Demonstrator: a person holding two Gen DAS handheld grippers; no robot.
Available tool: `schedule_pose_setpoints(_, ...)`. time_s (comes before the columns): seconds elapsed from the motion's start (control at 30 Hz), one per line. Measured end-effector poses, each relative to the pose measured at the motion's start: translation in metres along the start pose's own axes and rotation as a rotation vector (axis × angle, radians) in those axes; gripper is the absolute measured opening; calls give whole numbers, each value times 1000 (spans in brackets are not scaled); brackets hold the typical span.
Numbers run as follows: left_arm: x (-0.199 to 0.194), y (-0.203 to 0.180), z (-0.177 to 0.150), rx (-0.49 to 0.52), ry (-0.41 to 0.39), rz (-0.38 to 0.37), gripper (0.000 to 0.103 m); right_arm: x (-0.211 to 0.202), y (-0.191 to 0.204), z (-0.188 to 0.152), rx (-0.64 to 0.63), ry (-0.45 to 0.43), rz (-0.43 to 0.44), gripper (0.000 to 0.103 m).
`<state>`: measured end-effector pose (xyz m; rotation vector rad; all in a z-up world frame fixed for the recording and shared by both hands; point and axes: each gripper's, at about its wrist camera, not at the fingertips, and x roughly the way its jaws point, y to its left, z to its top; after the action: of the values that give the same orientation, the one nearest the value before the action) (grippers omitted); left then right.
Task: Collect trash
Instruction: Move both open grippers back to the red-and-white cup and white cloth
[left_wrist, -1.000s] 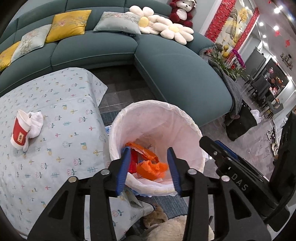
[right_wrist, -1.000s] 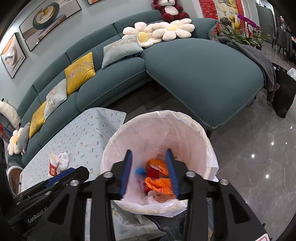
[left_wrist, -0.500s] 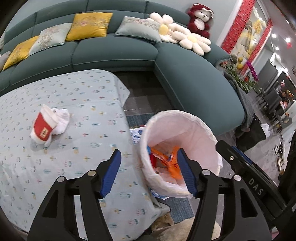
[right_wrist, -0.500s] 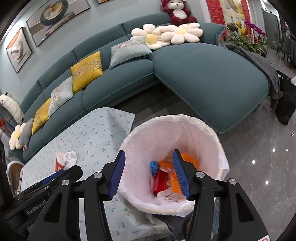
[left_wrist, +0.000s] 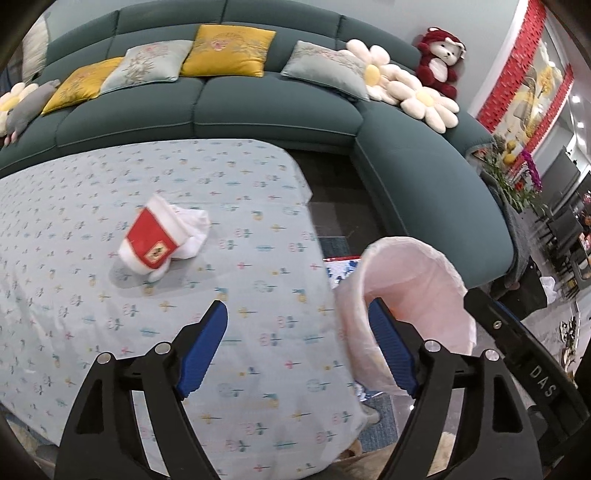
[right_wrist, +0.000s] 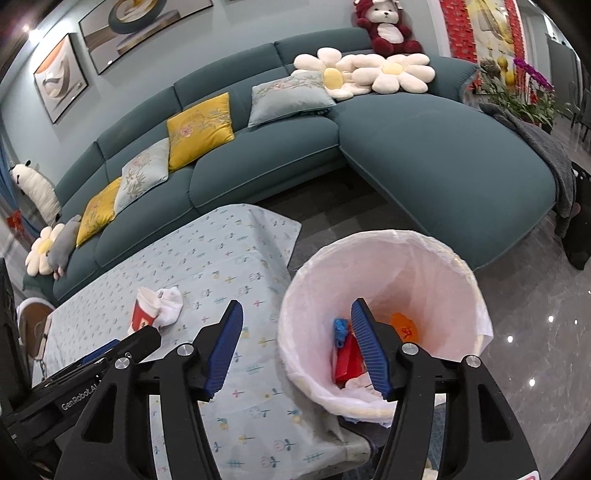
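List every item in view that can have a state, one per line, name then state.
left gripper: jaws opening, nothing between them
right gripper: jaws opening, nothing between them
paper cup: lying tipped on the tablecloth, against the tissue
tissue: crumpled, on the table
trash bin: lined with a bag, open, partly filled
tablecloth: spread over the table, corner hanging

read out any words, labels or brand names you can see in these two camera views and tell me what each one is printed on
"DAS": on the right gripper's black body, seen from the left wrist view.
"GenRobot.AI": on the left gripper's black body, seen from the right wrist view.
Red paper cup label: too blurred to read.
Orange wrapper in the trash bin: mark unreadable.
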<state>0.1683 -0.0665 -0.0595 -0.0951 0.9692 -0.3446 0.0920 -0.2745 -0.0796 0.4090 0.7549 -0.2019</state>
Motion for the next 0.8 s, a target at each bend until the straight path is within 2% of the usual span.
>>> schedule_pose_setpoints(0.43, -10, 74, -1, -7, -22, 75, 75, 20, 58, -11, -88, 57, 44, 59)
schedule_pose_setpoints(0.73, 10, 113, 6, -12, -5, 106, 75, 51, 102, -22, -146, 119, 70, 59)
schedule_pose_setpoints(0.8, 18, 122, 12, -20, -4, 116, 78, 62, 113, -23, -154, 134, 74, 59)
